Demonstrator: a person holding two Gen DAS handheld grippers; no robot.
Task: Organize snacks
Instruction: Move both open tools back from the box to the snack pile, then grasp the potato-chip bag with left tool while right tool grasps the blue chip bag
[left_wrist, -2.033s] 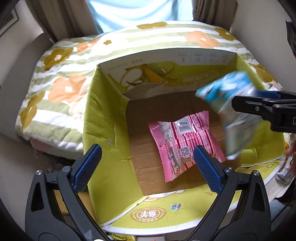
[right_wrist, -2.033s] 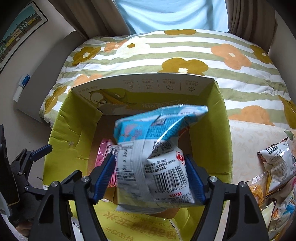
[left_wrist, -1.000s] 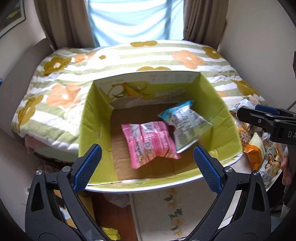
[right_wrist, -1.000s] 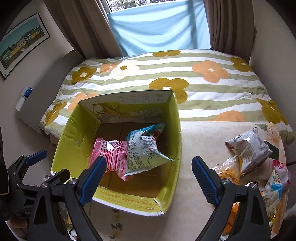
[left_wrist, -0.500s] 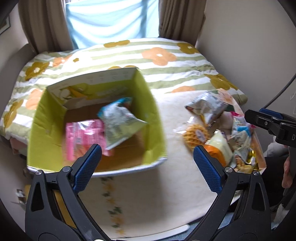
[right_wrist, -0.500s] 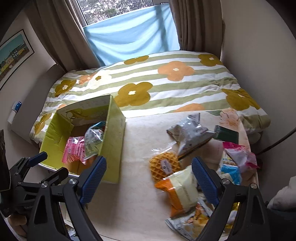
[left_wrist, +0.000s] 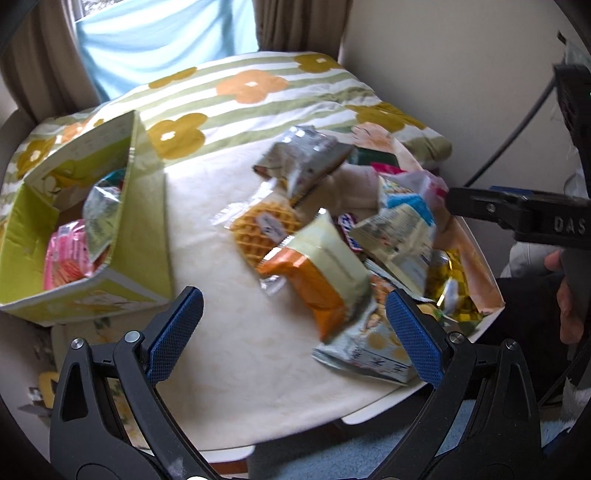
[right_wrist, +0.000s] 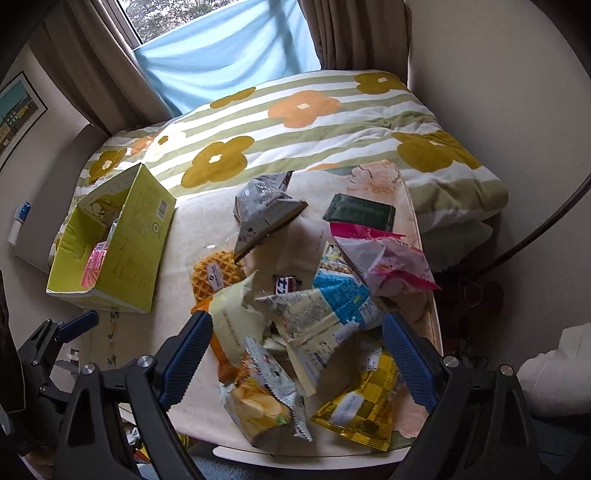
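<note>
A green cardboard box (left_wrist: 144, 236) (right_wrist: 136, 236) stands at the table's left and holds a pink packet (left_wrist: 62, 254) and a blue-and-silver packet (left_wrist: 99, 218). A pile of snack packets lies at the right: a waffle (left_wrist: 264, 227) (right_wrist: 216, 275), an orange-and-cream bag (left_wrist: 321, 273), a blue-and-white bag (right_wrist: 325, 310), a pink bag (right_wrist: 384, 258), a grey bag (right_wrist: 264, 206), a yellow bag (right_wrist: 362, 410). My left gripper (left_wrist: 293, 334) is open and empty over the table's near edge. My right gripper (right_wrist: 295, 352) is open and empty above the pile.
A small white table (left_wrist: 229, 350) holds everything. Behind it lies a bed with a green-striped flower blanket (right_wrist: 295, 122). A wall stands to the right and a curtained window (right_wrist: 221, 55) at the back. A dark green packet (right_wrist: 360, 214) lies near the table's far edge.
The right gripper let the blue-and-silver packet fall into the box. Both grippers then swung right, from over the box to over the snack pile.
</note>
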